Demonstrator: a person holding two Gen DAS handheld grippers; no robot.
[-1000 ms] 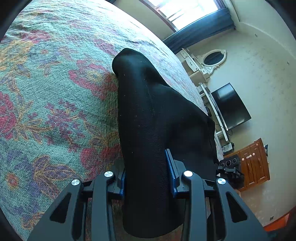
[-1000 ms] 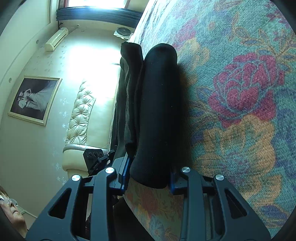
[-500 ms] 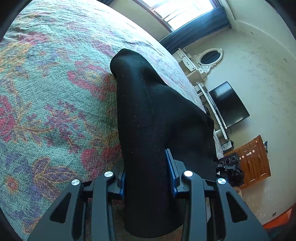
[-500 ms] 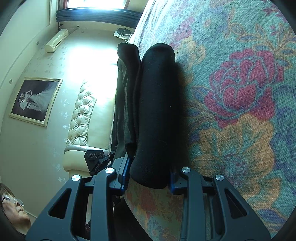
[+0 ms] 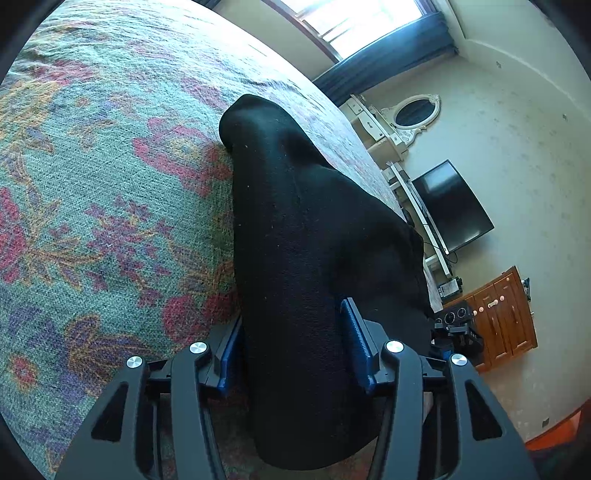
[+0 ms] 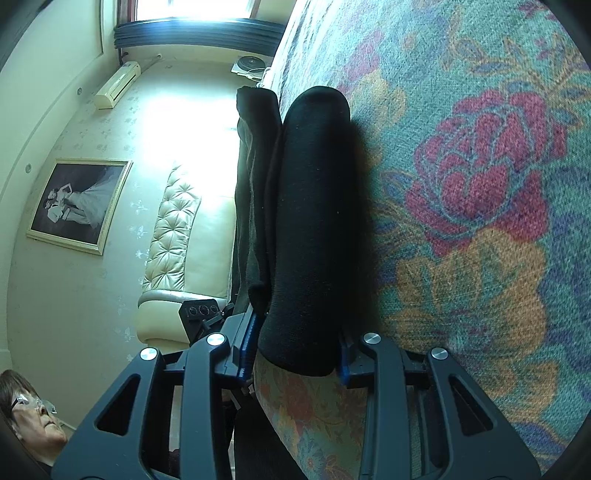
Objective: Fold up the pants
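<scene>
Left gripper (image 5: 295,354) clamped on a thick rolled fold of the black pants (image 5: 306,236), blue pads (image 5: 356,349) pressed against either side of the fabric. From there the pants running up toward 12 o'clock, ending in a rounded bulge, lying on the floral bedspread (image 5: 103,206) which fills everything from 7 to 11 o'clock. Off at 3 o'clock a dark TV (image 5: 452,206), above it at 1 o'clock an oval mirror (image 5: 415,112) in a white frame, and down at 4 o'clock a wooden cabinet (image 5: 506,314). Bright window (image 5: 365,22) with a dark curtain at 12–1 o'clock.

Right gripper (image 6: 295,350) same story — pinching the other end of the pants (image 6: 314,221), fingers snug on the roll. Roll stretching straight up to 12 o'clock, touching the bedspread (image 6: 480,221) along its right side, big red and orange flowers from 1 to 5 o'clock. Looser layers of the same black cloth hanging just beside the roll at 11 o'clock, off the bed edge. Further out at 9 o'clock a tufted cream headboard (image 6: 173,229) and a framed photo (image 6: 79,205) on the wall, air conditioner (image 6: 116,85) at 10–11 o'clock. Other gripper's black body peeking in just left of the fingers, at about 8 o'clock of centre. Person's face (image 6: 29,417) with glasses down at 8 o'clock.
</scene>
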